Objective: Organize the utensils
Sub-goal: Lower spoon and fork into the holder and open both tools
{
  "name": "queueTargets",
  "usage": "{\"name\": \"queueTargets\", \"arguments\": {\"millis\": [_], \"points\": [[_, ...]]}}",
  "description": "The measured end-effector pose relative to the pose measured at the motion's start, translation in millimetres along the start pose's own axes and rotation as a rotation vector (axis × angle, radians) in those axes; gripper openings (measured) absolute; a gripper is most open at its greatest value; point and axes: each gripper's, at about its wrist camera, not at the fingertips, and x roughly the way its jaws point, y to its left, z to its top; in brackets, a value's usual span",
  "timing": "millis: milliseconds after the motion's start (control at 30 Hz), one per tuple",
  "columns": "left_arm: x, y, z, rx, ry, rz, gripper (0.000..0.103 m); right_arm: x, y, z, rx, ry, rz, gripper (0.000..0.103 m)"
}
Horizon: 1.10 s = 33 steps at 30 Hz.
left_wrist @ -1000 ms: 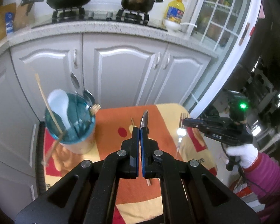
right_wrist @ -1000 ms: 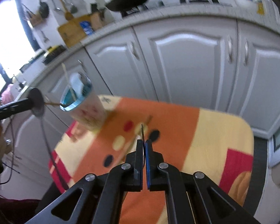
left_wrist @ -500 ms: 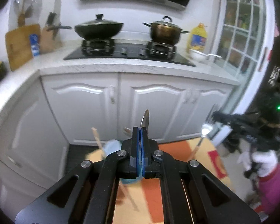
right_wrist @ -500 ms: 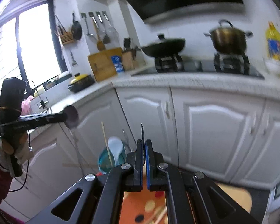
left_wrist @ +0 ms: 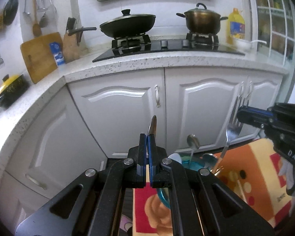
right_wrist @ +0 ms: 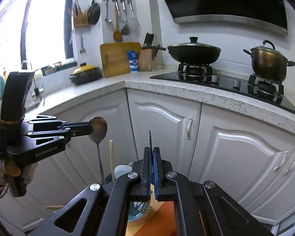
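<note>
A: Kitchen, white cabinets; cup [left_wrist: 188, 164] at cloth [left_wrist: 251, 165] left edge. Grippers?
B: Left gripper [left_wrist: 148, 137] clamps spoon [right_wrist: 98, 126]; right gripper [right_wrist: 151, 153] clamps fork [left_wrist: 233, 125]. Both stiff, slick steel, light; grip near the heads.

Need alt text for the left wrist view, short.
The left gripper, shut on a metal spoon, is raised above a blue utensil cup on an orange patterned cloth. At right the right gripper holds a fork; white cabinets and a stove with two pots lie behind.
</note>
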Motion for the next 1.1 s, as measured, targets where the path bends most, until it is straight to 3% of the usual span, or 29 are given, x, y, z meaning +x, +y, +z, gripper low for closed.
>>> {"name": "queueTargets", "arguments": {"millis": [167,433,700,733,767,800,833,867,1100], "points": [[16.4,-9.8,-20.5,0.025,0.021,0.009,0.0,15.9,8.3,-22.7,-0.031,0.044,-0.016,0.002],[40.3,-23.2,-43.4,0.028,0.121,-0.012,0.0,28.5,4.7,-56.3,0.026,0.118,0.003,0.002],[49.0,-26.9,-47.3,0.003,0.194,-0.02,0.002,23.5,-15.2,-58.2,0.156,0.149,0.064,0.004],[48.8,-26.5,-48.1,0.001,0.2,-0.018,0.004,21.9,-17.1,-58.0,0.167,0.143,0.073,0.006],[48.7,-26.5,-48.5,0.001,0.207,-0.016,0.013,20.2,-17.4,-57.6,0.171,0.14,0.076,0.015],[48.3,-26.2,-48.7,-0.001,0.214,-0.018,0.03,18.1,-18.4,-57.2,0.179,0.137,0.076,0.023],[46.6,-25.5,-48.9,-0.006,0.215,-0.025,0.037,15.7,-19.3,-57.0,0.188,0.132,0.087,0.034],[43.7,-24.8,-48.6,-0.012,0.21,-0.033,0.041,13.4,-18.5,-58.0,0.192,0.13,0.092,0.035],[23.5,-16.9,-39.9,-0.04,0.201,-0.023,0.041,0.0,-17.8,-60.3,0.222,0.125,0.113,0.035]]}}
